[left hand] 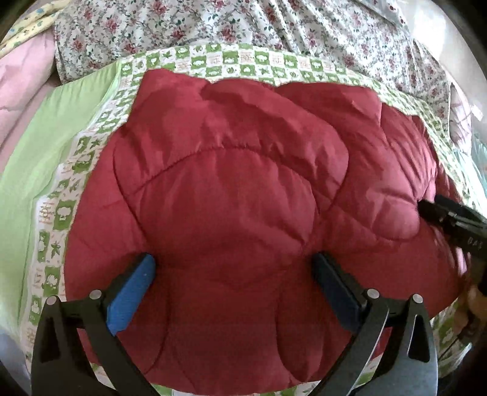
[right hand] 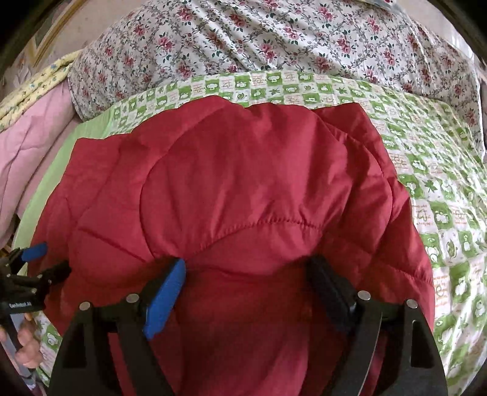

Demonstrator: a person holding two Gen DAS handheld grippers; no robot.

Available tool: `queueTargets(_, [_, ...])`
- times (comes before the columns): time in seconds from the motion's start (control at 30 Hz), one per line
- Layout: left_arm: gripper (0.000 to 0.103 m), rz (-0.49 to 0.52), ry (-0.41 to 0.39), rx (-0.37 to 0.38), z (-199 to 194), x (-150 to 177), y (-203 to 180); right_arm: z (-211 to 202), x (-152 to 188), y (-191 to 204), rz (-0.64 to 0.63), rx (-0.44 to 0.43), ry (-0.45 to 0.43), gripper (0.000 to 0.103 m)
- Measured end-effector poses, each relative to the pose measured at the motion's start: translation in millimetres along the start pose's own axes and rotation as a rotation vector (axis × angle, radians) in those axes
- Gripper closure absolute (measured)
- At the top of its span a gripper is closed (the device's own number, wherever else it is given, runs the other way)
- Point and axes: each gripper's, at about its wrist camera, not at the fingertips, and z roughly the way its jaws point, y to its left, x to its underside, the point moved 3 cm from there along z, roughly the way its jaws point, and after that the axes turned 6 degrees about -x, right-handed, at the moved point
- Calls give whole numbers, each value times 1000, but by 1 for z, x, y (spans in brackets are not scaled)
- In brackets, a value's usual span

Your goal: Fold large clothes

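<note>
A red quilted padded jacket lies folded into a thick bundle on a bed; it also fills the right wrist view. My left gripper is open, its fingers spread wide and pressed onto the near part of the jacket. My right gripper is open too, fingers spread and resting on the jacket's near part. The right gripper shows at the right edge of the left wrist view, the left gripper at the left edge of the right wrist view.
The jacket lies on a green-and-white checked sheet. A floral quilt is bunched behind it. A pink quilt lies at the left.
</note>
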Motion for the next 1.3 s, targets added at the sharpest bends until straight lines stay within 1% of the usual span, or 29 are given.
queueTargets(0.13, [0, -8, -18, -4, -8, -3, 1, 0, -1, -3, 8, -11, -7, 19])
queueTargets(0.33, [0, 7, -3, -27, 8, -6, -2, -3, -3, -2, 30, -17, -9, 19])
queueTargets(0.87, [0, 20, -9, -28, 19, -8, -4, -6, -2, 0, 33, -11, -8, 19])
queueTargets(1.0, [0, 21, -4, -15, 12, -11, -2, -11, -4, 0, 46, -16, -8, 19])
queueTargets(1.07, [0, 6, -36, 19, 0, -17, 3, -24, -8, 4, 51, -45, -43, 17])
queueTargets(1.13, [0, -23, -71, 37, -10, -26, 10, -33, -15, 5, 42, -51, -72, 17])
queueTargets(1.23, [0, -49, -93, 11, -13, -47, 21, -34, -34, 3, 28, -38, -83, 17])
queueTargets(1.3, [0, -48, -66, -15, -2, -58, 24, -21, -47, -1, 16, -18, -50, 17])
